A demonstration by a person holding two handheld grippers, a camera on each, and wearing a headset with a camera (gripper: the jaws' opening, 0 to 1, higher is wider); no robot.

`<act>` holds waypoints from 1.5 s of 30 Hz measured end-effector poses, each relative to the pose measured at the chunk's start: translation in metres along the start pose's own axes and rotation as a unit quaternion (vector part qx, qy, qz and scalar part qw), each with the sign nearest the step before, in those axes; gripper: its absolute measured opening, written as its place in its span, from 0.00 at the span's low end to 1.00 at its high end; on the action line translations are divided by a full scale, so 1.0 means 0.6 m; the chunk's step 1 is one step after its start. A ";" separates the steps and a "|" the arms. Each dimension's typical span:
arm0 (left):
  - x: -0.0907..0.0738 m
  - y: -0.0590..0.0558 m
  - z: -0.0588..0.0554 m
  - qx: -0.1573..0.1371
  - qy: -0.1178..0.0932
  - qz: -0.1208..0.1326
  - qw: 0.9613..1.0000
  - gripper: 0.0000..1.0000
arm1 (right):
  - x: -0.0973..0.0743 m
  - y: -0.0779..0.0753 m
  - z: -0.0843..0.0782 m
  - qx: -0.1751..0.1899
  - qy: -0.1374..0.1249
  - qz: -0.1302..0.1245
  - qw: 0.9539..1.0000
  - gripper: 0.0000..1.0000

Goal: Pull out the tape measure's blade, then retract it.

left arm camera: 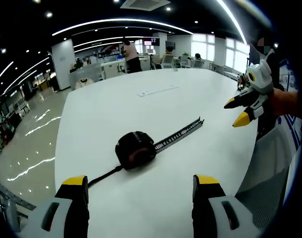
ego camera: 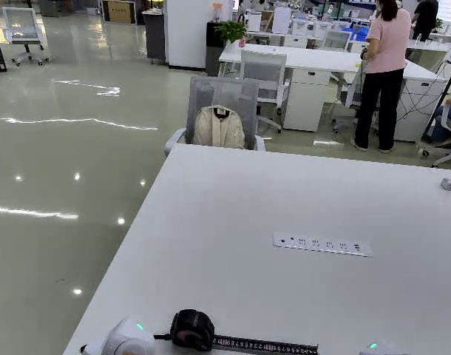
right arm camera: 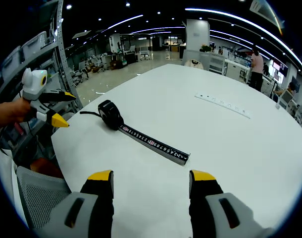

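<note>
The tape measure (ego camera: 192,329) lies near the tabletop (ego camera: 285,200) edge, blade (right arm camera: 153,143) extended. The left gripper (left arm camera: 140,181) and right gripper (right arm camera: 151,175) stand released. Unrestrained retraction may whip the blade sideways.

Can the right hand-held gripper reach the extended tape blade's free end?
Likely yes: the open right hand-held gripper faces the free end of the dark numbered tape blade across bare white tabletop; nothing lies between.

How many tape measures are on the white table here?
1. The tape measure lies near the table's front edge, blade extended, between the left gripper and right gripper.
</note>
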State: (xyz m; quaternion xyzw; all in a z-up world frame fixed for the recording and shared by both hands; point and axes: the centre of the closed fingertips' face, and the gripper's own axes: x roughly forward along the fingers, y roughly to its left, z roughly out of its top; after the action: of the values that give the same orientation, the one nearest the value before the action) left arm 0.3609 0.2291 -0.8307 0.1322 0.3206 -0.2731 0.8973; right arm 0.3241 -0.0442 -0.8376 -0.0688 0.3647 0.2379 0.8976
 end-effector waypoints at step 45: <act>-0.071 -0.064 0.000 -0.039 -0.010 0.005 0.999 0.92 | -0.081 0.068 -0.017 0.049 -0.017 -0.012 0.999 0.85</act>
State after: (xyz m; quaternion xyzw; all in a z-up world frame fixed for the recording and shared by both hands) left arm 0.3113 0.2152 -0.8053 0.0964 0.3214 -0.2569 0.9063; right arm 0.2680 -0.0297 -0.8098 -0.0253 0.3596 0.2105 0.9087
